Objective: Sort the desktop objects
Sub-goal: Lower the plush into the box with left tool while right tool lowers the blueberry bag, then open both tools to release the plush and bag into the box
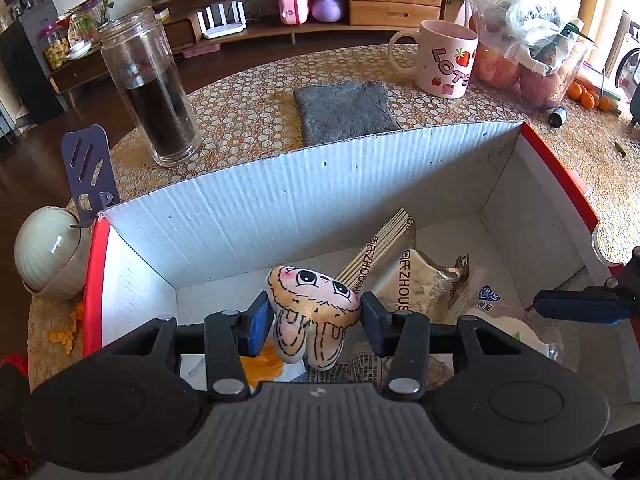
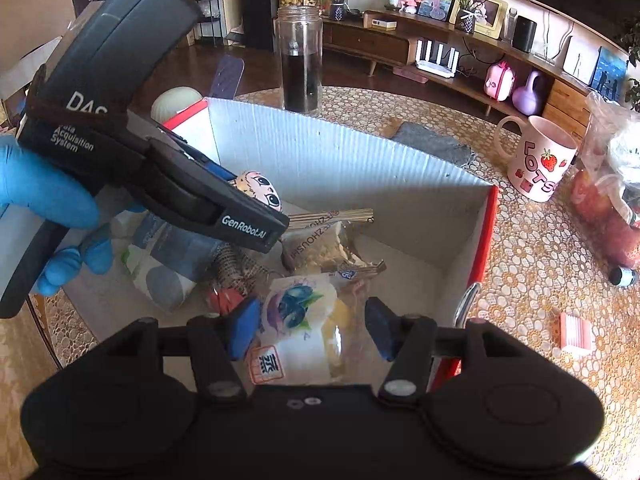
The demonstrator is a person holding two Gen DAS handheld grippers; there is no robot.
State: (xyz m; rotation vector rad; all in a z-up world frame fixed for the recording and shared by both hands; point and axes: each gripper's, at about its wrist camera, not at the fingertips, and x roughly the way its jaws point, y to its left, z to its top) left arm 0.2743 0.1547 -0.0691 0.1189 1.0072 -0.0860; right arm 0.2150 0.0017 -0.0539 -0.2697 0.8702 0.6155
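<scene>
Left gripper (image 1: pixel 314 314) pinches plush toy (image 1: pixel 314 300) over box (image 1: pixel 280 200); right gripper (image 2: pixel 312 328) spread around snack packet (image 2: pixel 300 320).

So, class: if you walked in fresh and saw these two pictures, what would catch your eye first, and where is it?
First, the cartoon-faced plush toy pinched in the left gripper above the open cardboard box. Next, the pink strawberry mug on the table behind the box. Then the tall glass jar with a dark filling beyond the box's far left corner.

Blue glove (image 2: pixel 44 200) — black hand-held gripper (image 2: pixel 312 330)
</scene>
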